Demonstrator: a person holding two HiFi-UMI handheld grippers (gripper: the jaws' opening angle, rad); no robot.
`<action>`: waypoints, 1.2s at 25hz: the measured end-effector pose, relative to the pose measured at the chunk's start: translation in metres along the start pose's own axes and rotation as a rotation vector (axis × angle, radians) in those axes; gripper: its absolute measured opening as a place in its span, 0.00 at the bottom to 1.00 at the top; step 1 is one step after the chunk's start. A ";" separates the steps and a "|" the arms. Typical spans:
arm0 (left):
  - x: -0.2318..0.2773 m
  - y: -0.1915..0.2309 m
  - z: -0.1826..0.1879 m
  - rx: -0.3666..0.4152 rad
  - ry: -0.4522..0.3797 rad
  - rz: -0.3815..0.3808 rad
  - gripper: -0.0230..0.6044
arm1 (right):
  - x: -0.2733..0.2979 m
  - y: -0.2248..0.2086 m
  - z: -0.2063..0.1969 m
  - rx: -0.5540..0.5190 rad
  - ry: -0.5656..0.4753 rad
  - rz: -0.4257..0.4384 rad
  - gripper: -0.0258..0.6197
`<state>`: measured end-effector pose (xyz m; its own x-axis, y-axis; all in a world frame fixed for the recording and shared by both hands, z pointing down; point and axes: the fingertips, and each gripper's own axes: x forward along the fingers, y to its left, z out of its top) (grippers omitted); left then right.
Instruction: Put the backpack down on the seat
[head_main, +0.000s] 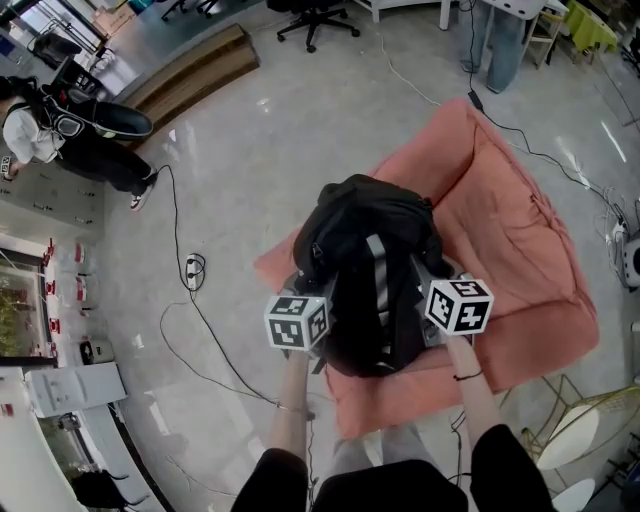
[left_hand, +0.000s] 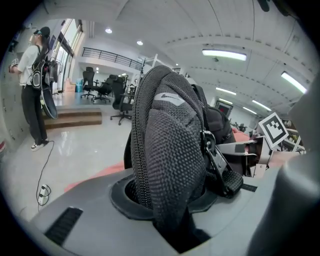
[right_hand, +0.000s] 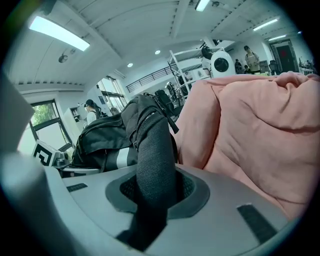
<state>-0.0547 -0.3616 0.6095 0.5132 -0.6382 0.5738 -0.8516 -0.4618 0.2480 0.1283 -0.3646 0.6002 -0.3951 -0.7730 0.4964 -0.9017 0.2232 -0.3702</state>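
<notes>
While you hold the black backpack (head_main: 370, 260) over the front of the pink seat (head_main: 525, 250), both tools are clamped on its webbing: the left gripper (head_main: 303, 318) pinches one mesh shoulder strap (left_hand: 175, 150), and the right gripper (head_main: 452, 305) pinches the other strap (right_hand: 152, 160), with fabric filling the gap between each pair of jaws. From the head view, the bag hangs between your two hands, its top pointing toward the seat's back cushion and its lower end near the seat's front edge. Whether its underside already touches the cushion cannot be told. To finish the step well, it looks wise to carry the bag a little farther toward the seat's back, away from the front corner, where a soft, sloping cushion could let it slide to the floor. Lower both hands together so the load stays level, and wait until the straps go slack before you spread the jaws. Draw each gripper straight back from the seat, so that no strap or buckle catches.
</notes>
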 end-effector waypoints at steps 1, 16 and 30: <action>0.004 0.001 0.001 0.001 0.004 0.002 0.24 | 0.004 -0.003 0.001 0.000 0.001 -0.001 0.17; 0.045 0.046 0.006 0.002 0.061 0.037 0.28 | 0.062 -0.014 0.009 -0.015 0.027 -0.007 0.20; 0.063 0.066 0.007 -0.018 0.089 0.076 0.36 | 0.088 -0.018 0.014 0.003 0.060 -0.019 0.30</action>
<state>-0.0780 -0.4368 0.6562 0.4364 -0.6130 0.6586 -0.8898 -0.4025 0.2150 0.1122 -0.4449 0.6392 -0.3879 -0.7399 0.5496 -0.9086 0.2068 -0.3628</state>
